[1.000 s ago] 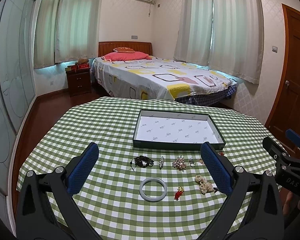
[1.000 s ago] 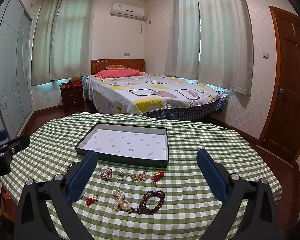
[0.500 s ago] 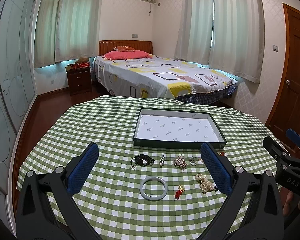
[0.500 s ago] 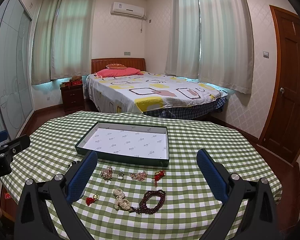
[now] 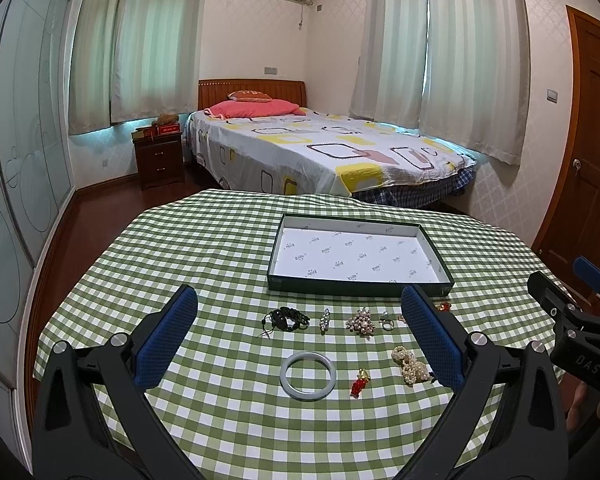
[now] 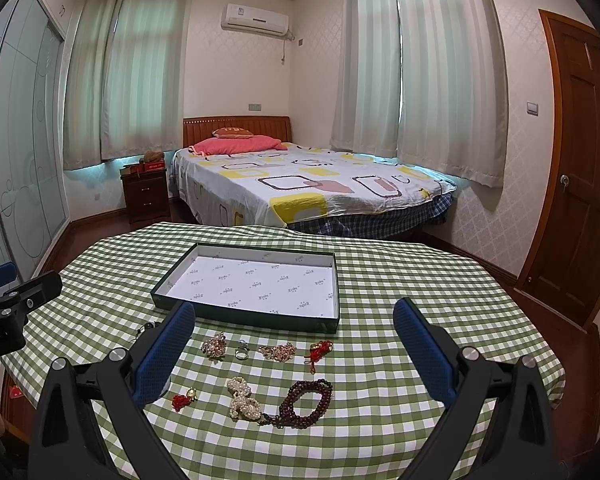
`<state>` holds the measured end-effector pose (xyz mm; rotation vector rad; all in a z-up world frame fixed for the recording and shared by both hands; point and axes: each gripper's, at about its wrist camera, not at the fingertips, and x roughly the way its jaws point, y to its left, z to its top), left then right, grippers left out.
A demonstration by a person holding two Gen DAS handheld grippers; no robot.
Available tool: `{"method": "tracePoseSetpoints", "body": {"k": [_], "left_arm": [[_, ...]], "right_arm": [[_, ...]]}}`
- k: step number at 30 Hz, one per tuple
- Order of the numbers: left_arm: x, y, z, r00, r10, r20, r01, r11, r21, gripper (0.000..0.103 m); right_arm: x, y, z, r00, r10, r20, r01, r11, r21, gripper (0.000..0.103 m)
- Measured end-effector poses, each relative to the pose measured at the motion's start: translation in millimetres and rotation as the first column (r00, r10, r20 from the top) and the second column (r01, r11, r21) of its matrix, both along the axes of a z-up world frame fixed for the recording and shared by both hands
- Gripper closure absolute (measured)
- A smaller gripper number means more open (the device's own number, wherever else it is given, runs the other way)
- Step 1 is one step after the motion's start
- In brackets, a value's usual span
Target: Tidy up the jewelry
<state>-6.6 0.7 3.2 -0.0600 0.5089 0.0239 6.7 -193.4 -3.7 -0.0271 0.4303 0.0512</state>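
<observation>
Looking along the left gripper (image 5: 300, 334), its blue textured pads (image 5: 166, 336) stand wide apart, holding nothing, above a table (image 5: 204, 248) draped in green-and-white checked cloth. Between the fingers lies a smooth pale jade bangle (image 5: 308, 375), with a small red charm (image 5: 360, 381) just right of it and a knotted pearl strand (image 5: 410, 365) near the right pad. Farther ahead sit a black beaded cord bracelet (image 5: 286, 319), a slim crystal clip (image 5: 325, 319), a pearl cluster brooch (image 5: 360, 322) and a ring (image 5: 387, 321). Beyond them rests a shallow dark-green box (image 5: 360, 287), lined with white paper bearing a small repeated logo too tiny to read. At the right edge, the other tool's black body reads "DAS".

Seen from the right gripper (image 6: 294, 350), equally wide and empty, a dark red wooden bead bracelet (image 6: 306, 402) lies between its fingers, touching the pearl strand (image 6: 242, 398). A red knotted tassel (image 6: 319, 350) and gold filigree piece (image 6: 278, 351) lie ahead, before the box (image 6: 244, 314).
</observation>
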Motion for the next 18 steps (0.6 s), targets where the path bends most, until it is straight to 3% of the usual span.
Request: {"method": "tracePoseSetpoints", "body": {"k": [18], "left_arm": [[0.6,-0.6,-2.1,1.0,-0.001,-0.006,0.001,1.0,0.002,0.004]], "right_arm": [[-1.7,2.4,-1.5,1.0,0.003,-0.002,-0.003,1.0,-0.001,0.006]]}}
